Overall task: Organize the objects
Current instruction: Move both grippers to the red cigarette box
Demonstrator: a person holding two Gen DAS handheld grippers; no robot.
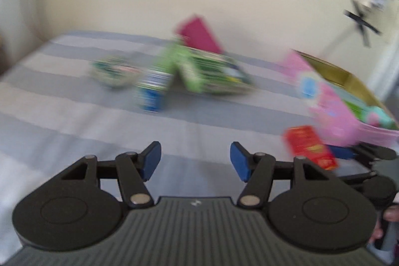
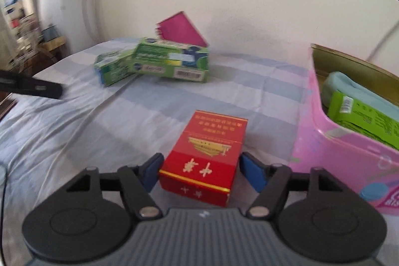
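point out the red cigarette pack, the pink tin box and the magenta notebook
red rectangular cigarette pack (image 2: 207,156), right wrist view, middle of its top face
pink metal tin box (image 2: 331,153), right wrist view, its near outer wall
magenta notebook (image 2: 182,29), right wrist view, middle of its cover

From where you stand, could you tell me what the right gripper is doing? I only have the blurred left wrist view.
Observer: The right gripper has a red box between its blue fingers; the box looks clamped, though contact is hard to confirm.
Operator: Thank you. Is the pink bin near it?
Observer: Yes, the pink bin sits just right of the box and already holds a green packet and something light blue.
Operator: And the green boxes ahead?
Observer: Two green boxes, one leaning on the other, lie on the striped sheet beyond, with a magenta item behind them.
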